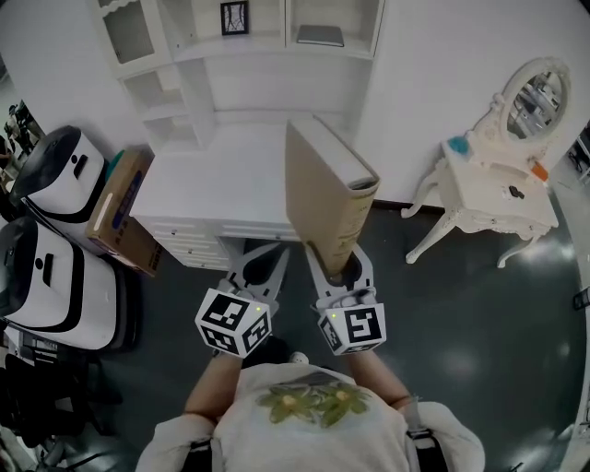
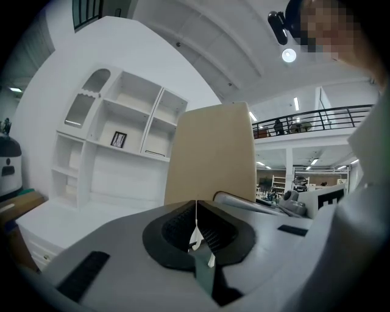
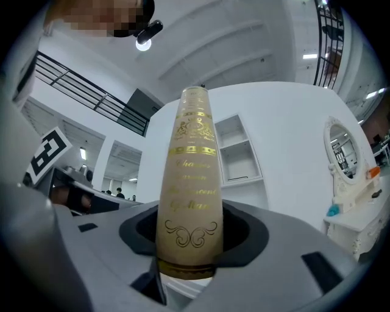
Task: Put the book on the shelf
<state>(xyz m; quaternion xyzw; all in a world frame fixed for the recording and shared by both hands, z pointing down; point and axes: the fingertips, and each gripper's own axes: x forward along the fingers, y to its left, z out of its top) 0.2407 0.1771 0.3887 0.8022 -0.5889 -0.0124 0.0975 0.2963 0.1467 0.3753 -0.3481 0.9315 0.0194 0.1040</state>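
A thick tan book (image 1: 323, 198) with gold lettering on its spine (image 3: 190, 183) stands upright, clamped by its lower end in my right gripper (image 1: 341, 272), well above the floor in front of the white desk (image 1: 217, 189). The jaws press on both covers. My left gripper (image 1: 261, 267) hangs just to the left of it, jaws shut with nothing between them (image 2: 196, 222); the book's plain cover (image 2: 213, 152) fills the view beyond it. The white shelf unit (image 1: 240, 37) rises behind the desk, with a framed picture (image 1: 234, 17) and a flat grey item (image 1: 320, 35) in its cubbies.
A white vanity table with an oval mirror (image 1: 502, 171) stands at the right. A cardboard box (image 1: 124, 212) leans beside two white round machines (image 1: 55, 175) at the left. Dark floor lies below.
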